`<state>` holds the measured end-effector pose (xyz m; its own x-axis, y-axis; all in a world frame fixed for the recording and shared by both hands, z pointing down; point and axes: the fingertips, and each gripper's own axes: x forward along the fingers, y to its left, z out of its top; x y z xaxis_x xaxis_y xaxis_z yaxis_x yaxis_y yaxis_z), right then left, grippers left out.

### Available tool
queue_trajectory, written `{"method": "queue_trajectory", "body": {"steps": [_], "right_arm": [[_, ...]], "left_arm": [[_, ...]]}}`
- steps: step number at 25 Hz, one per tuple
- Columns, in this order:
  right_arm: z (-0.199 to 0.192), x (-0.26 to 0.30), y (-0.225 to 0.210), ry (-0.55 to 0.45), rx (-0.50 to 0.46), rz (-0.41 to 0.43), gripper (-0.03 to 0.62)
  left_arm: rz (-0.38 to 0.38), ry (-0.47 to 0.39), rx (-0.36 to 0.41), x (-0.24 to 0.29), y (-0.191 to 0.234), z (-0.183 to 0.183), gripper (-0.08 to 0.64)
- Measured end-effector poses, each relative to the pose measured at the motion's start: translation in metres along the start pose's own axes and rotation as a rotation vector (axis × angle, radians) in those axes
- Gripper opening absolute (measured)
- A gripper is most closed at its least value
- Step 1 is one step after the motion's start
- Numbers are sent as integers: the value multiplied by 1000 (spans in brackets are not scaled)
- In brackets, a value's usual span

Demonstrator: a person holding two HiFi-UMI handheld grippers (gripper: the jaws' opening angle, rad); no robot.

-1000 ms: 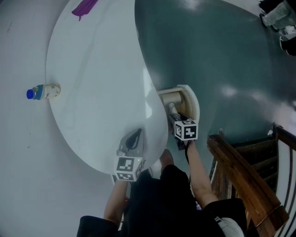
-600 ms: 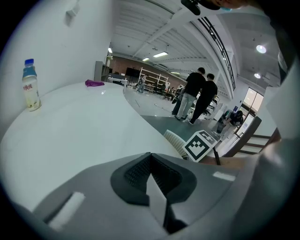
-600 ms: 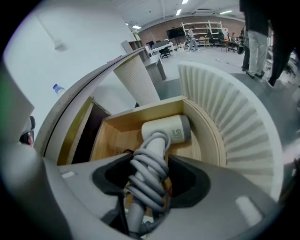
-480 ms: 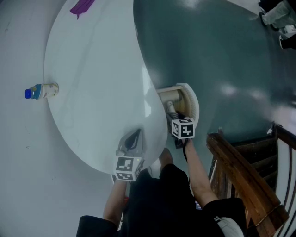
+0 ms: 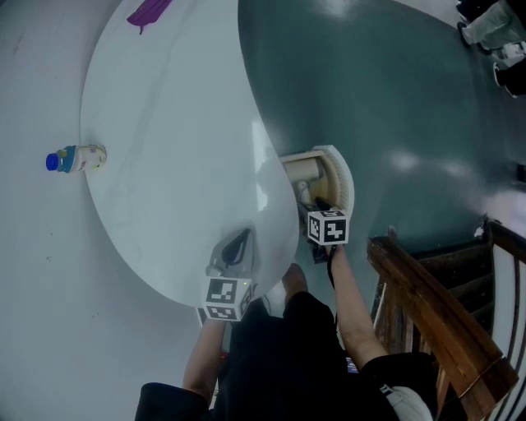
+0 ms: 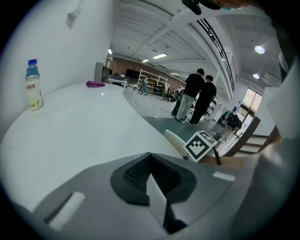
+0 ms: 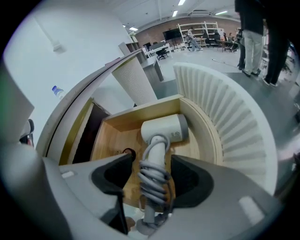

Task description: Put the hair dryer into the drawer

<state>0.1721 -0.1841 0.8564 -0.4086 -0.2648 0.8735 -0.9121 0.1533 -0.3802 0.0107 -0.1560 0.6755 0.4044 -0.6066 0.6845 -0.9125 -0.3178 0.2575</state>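
A white hair dryer (image 7: 165, 128) lies in the open wooden drawer (image 7: 111, 140), its grey cord wound round the handle. My right gripper (image 7: 150, 165) points down into the drawer. Its jaws are opening on either side of the handle, with a gap at each pad. From the head view the dryer (image 5: 302, 172) shows in the drawer (image 5: 343, 178) just beyond the right gripper (image 5: 314, 204). My left gripper (image 5: 237, 245) rests over the near edge of the white table (image 5: 164, 123). Up close the left gripper (image 6: 150, 165) has its pads together and nothing between them.
A small bottle with a blue cap (image 5: 76, 159) stands at the table's left edge, and a purple cloth (image 5: 149, 11) lies at its far end. A wooden stair railing (image 5: 427, 304) runs along the right. People (image 6: 197, 96) stand far off on the teal floor.
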Motion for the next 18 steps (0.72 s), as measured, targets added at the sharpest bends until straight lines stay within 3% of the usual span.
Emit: {"method": "queue_trajectory", "body": {"steps": [9, 18], "right_arm": [[3, -16, 11, -33, -16, -3, 253], [22, -70, 25, -151, -49, -21, 233]], "left_arm": [[-17, -33, 14, -16, -4, 5, 8], [-39, -110, 63, -48, -17, 26, 8]]}}
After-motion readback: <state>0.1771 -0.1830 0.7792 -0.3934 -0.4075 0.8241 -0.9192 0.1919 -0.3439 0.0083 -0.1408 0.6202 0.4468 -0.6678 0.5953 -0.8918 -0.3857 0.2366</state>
